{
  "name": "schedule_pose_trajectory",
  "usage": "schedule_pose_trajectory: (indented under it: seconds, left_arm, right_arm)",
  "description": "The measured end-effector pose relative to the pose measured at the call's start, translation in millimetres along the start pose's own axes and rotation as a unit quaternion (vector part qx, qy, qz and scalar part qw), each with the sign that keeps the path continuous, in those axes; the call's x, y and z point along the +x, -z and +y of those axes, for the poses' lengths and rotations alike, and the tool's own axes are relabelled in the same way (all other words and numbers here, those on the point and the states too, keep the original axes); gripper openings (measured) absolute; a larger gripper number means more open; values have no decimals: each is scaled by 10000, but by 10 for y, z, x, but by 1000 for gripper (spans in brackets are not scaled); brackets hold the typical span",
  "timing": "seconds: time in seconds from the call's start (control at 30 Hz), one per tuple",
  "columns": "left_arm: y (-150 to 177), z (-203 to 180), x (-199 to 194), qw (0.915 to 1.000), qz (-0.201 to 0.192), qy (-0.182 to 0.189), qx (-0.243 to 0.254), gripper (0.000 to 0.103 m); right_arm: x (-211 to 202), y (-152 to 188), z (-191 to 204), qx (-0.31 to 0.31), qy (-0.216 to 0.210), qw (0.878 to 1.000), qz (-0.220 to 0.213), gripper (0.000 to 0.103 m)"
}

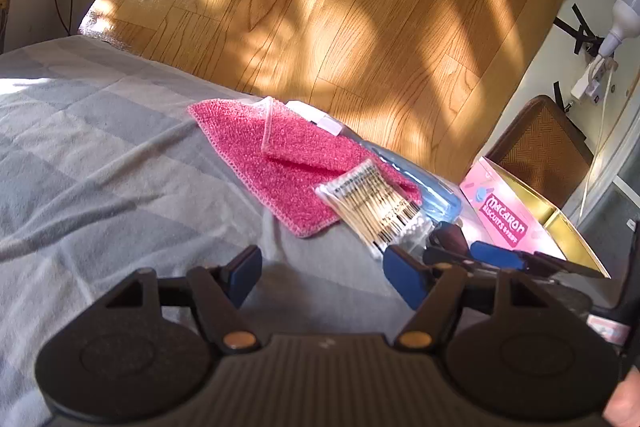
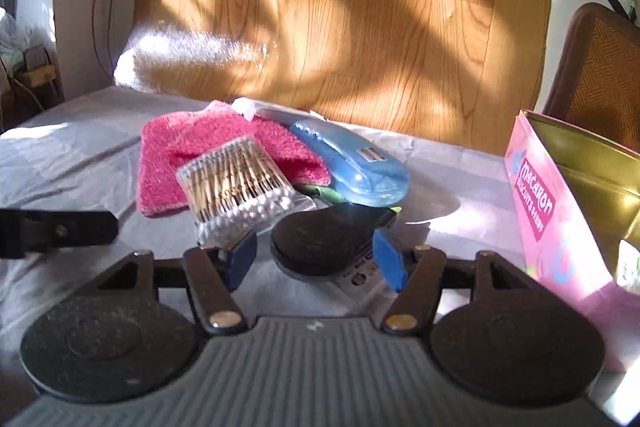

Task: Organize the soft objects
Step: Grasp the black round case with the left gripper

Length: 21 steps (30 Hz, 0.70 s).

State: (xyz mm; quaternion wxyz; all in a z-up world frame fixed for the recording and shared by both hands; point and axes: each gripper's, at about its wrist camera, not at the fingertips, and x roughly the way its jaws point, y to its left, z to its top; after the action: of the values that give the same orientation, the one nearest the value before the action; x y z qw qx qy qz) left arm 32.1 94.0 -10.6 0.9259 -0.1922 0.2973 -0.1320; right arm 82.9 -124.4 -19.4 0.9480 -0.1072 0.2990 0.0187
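Observation:
A pink knitted cloth (image 1: 276, 163) lies on the grey blanket (image 1: 100, 155), also in the right wrist view (image 2: 168, 155). A clear packet of cotton swabs (image 1: 376, 203) (image 2: 240, 187) rests on its near edge. A blue plastic case (image 1: 432, 187) (image 2: 352, 159) lies beside the cloth. My left gripper (image 1: 320, 275) is open and empty, just short of the swabs. My right gripper (image 2: 316, 259) is open around a round black object (image 2: 320, 243) in front of the blue case, fingers (image 2: 388, 259) apart from it.
An open pink macaron biscuit box (image 1: 504, 219) (image 2: 536, 203) with a gold inside stands at the right. A wood-pattern board (image 1: 340, 7) rises behind the bed. A woven chair back (image 1: 540, 147) and a lamp bulb (image 1: 620, 23) are at the far right.

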Motion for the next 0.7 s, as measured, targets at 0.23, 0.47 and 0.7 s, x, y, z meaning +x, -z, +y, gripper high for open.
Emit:
schedule_pose_trajectory:
  seconds: [0.23, 0.47, 0.7]
  left_arm:
    - [67, -205, -2, 9988, 110, 205, 441, 74]
    - [223, -905, 121, 9764, 1175, 1596, 854, 80]
    - [559, -1834, 465, 9399, 2180, 2099, 1581, 67]
  right_arm:
    - [-382, 203, -222, 95, -247, 9996, -133, 56]
    - [-1175, 913, -460, -252, -161, 9995, -89, 56]
    - [-1483, 1243, -657, 329, 39, 9992, -227, 62]
